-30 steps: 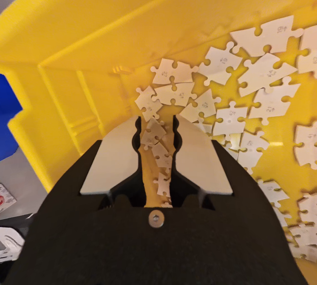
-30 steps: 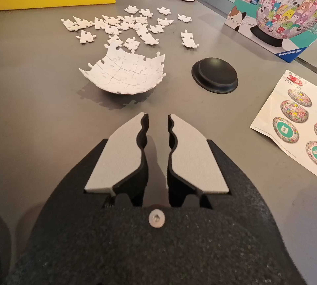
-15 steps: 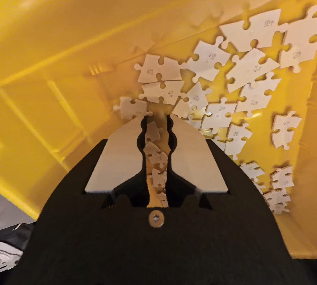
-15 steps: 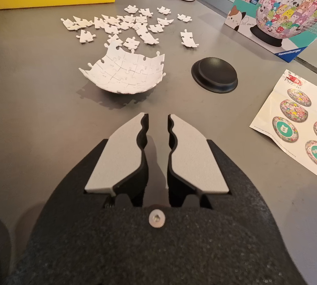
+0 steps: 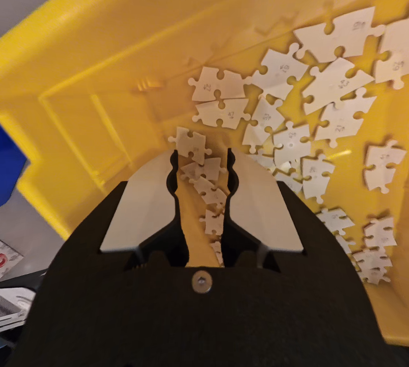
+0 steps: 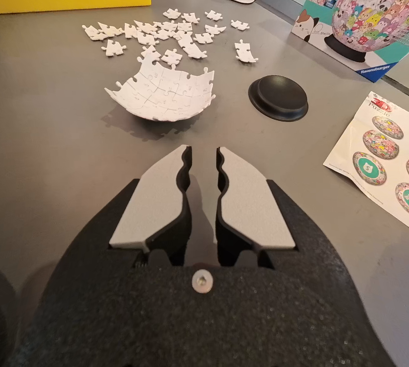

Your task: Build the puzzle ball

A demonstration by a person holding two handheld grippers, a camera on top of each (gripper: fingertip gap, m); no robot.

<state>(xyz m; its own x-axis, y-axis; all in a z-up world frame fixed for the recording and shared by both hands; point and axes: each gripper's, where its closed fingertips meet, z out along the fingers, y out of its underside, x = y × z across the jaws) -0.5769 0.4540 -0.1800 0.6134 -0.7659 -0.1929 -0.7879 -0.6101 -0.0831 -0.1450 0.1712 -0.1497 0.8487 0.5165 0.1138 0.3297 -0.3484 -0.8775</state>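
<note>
The left hand-held gripper [image 5: 201,153] is held inside the yellow bin [image 5: 115,51], its jaws parted and nothing clamped between them. Loose white puzzle pieces [image 5: 221,102] are scattered on the bin floor, some seen through the gap of the jaws, but it cannot be told whether they are touched. The right hand-held gripper [image 6: 204,150] is held over the grey worktop [image 6: 55,135], jaws slightly apart and empty. The half-built puzzle ball [image 6: 163,95], a white bowl-shaped shell, is placed on the worktop beyond this gripper. Behind the shell more loose pieces [image 6: 168,29] are spread. To the right of the shell a black round stand [image 6: 278,99] is found, and farther right an instruction sheet [image 6: 374,153] and the puzzle box [image 6: 363,13].
</note>
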